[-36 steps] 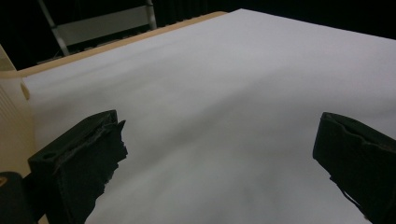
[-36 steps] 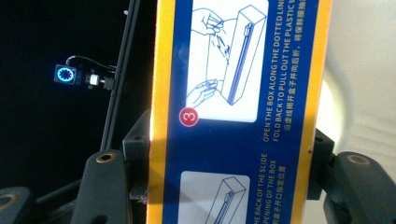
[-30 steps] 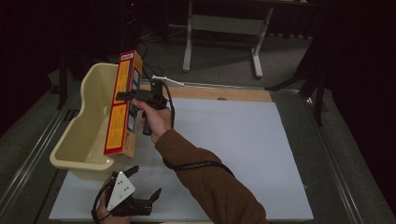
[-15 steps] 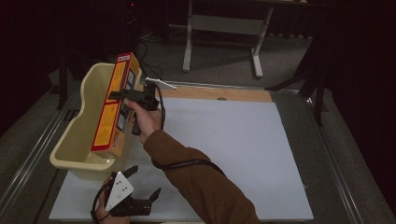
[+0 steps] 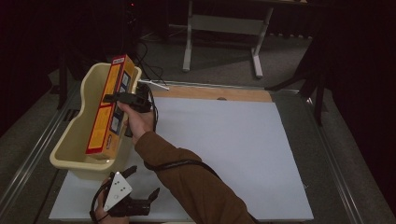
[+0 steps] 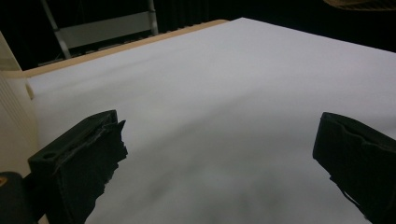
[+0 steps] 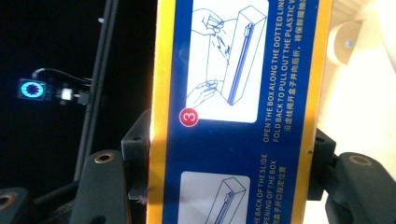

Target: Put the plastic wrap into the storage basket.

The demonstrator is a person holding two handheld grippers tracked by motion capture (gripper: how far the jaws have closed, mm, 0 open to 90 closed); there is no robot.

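Yellow box [image 5: 108, 112] sits clamped in the right tongs [image 5: 122, 98] over the cream tub [image 5: 70, 144]; left tongs [image 5: 140, 193] gape empty.

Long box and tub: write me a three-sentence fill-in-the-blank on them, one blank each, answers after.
1. The right gripper is shut on the long ____ box.
2. The box's lower end sits inside the cream ____.
3. The left gripper hovers over the white sheet with its jaws ____.
Answers: yellow; tub; open

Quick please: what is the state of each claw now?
Left claw: open, holding nothing.
Right claw: closed on the long box.
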